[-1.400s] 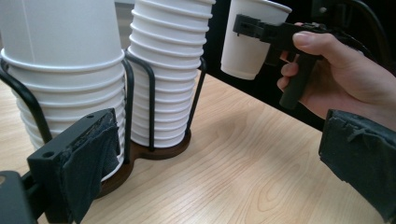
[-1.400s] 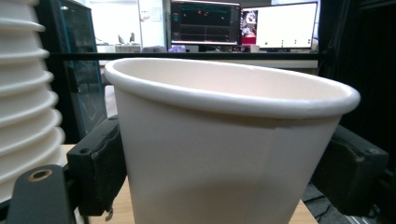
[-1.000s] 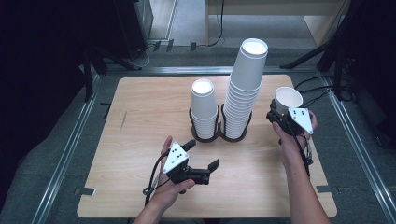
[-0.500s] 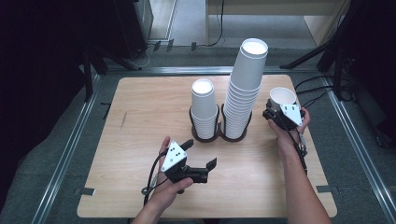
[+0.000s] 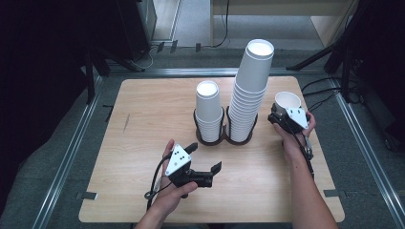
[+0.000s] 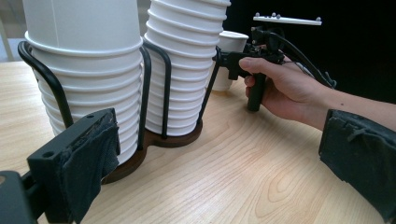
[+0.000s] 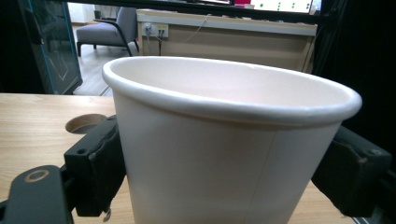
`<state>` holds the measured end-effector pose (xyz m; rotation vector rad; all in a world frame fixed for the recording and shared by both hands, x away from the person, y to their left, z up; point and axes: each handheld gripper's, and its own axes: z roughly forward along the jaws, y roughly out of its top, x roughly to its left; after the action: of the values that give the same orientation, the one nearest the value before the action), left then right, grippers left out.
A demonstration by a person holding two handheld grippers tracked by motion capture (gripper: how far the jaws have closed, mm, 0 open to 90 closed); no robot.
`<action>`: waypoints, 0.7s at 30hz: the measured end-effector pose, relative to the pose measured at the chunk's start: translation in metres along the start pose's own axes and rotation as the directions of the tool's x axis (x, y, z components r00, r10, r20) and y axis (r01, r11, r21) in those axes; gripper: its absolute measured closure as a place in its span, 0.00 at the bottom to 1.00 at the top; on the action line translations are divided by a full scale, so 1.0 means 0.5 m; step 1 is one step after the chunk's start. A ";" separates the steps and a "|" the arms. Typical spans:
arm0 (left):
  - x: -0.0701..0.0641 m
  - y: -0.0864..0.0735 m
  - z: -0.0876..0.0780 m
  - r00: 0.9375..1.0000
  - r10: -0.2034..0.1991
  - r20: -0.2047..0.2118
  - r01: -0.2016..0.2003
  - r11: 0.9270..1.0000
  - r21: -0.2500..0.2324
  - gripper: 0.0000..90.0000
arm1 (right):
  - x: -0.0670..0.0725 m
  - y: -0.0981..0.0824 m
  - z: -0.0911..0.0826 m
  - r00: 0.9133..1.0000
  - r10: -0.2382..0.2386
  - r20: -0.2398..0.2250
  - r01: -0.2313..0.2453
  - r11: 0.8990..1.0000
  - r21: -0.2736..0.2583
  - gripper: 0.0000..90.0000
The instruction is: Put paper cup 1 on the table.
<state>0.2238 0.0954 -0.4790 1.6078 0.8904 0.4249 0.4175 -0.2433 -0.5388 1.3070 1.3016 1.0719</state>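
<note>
Paper cup (image 7: 229, 149) between the right gripper (image 5: 282, 116) jaws
Jaws flank it at three and nine o'clock, just easing apart; left gripper (image 5: 206, 161) jaws released.

White paper cups on a pale wood-grain tabletop (image 5: 143, 124) — black hardware throughout.

The single cup (image 7: 224, 154) and both cup stacks (image 5: 248, 95) are plain white; the holder (image 6: 154, 84) has black wire hoops on a dark brown base. Both grippers are black with grey, dotted top plates — the fingers (image 6: 88, 163) padded in dark grey.

Left claw (image 5: 204, 158) gapes; right claw (image 5: 276, 116) upright, jaws lately widening
</note>
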 end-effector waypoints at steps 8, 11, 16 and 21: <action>-0.001 -0.002 0.002 1.000 0.000 0.001 0.000 1.000 0.007 0.00 | -0.006 -0.007 0.001 1.000 -0.003 -0.005 0.003 1.000 0.029 0.14; -0.001 -0.002 0.002 1.000 -0.001 -0.001 0.001 1.000 0.006 0.00 | -0.007 -0.008 0.000 1.000 0.002 -0.017 -0.001 0.999 0.040 0.14; -0.001 -0.002 0.003 1.000 -0.002 0.000 0.002 1.000 0.008 0.00 | -0.014 -0.005 -0.006 0.999 0.017 -0.042 -0.015 0.999 0.050 0.10; -0.001 -0.003 0.003 1.000 0.000 0.001 0.000 1.000 0.010 0.00 | -0.020 -0.003 -0.015 0.997 0.013 -0.082 -0.007 0.998 0.069 0.00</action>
<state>0.2240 0.0938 -0.4805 1.6176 0.8928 0.4203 0.4094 -0.2528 -0.5389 1.3334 1.4049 1.1066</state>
